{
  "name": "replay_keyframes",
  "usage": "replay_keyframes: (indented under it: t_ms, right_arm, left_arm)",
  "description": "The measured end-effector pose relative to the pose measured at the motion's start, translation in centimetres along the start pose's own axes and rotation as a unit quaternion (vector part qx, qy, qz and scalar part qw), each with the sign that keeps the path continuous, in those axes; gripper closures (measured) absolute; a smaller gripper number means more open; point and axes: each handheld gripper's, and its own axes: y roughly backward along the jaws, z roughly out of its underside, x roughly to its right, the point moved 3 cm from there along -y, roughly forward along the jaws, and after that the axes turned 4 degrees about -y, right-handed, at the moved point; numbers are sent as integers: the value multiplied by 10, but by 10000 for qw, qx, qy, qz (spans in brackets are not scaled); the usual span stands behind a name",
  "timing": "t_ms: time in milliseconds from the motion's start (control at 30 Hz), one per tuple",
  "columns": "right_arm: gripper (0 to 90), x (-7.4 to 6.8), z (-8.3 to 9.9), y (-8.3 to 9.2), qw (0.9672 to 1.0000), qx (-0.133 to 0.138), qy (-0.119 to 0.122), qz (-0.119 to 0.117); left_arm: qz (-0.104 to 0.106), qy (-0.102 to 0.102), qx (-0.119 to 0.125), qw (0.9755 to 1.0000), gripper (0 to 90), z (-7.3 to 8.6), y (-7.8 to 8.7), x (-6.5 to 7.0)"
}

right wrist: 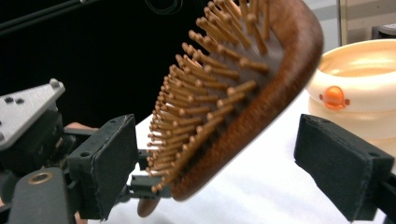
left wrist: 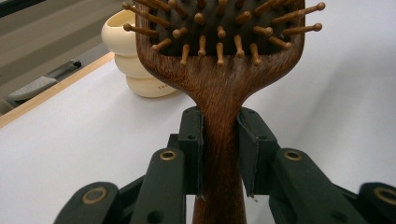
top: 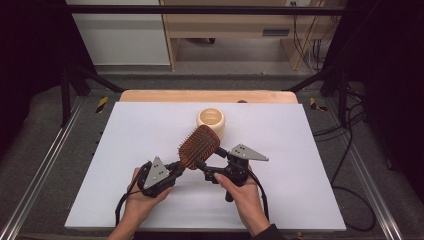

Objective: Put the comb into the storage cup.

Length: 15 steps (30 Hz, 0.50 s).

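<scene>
Hairbrush (top: 199, 147) handle sits clamped in the left hand-held gripper (top: 176, 169), head raised toward 1 o'clock. Right hand-held gripper (top: 206, 173) stands wide open around the bristled head, pads clear. Cream bowl (top: 210, 121) lies beyond on the tabletop (top: 140, 130).

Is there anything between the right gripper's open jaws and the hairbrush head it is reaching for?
Nothing visible. The right gripper already has its open jaws either side of the hairbrush head, without pressing it; the left gripper clamps the handle. The cream pot stands behind.

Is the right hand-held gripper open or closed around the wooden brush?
Open. The right hand-held gripper has both pads apart, flanking the brown wooden paddle hairbrush without touching its head.
</scene>
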Motion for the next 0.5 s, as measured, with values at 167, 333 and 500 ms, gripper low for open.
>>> replay_keyframes:
  t_ms: [167, 333, 500]
  right_arm:
    - [145, -3, -5, -3, 9999, 73, -51, -55]
    - [165, -4, -9, -6, 9995, 156, -236, -134]
    - [202, -3, -14, -7, 9986, 270, -401, -214]
  left_arm:
    - [19, -47, 27, 10000, 726, -1, 0, 1]
    - [11, -75, 105, 9999, 726, -4, 1, 4]
    - [12, -36, 127, 9999, 725, -3, 1, 3]
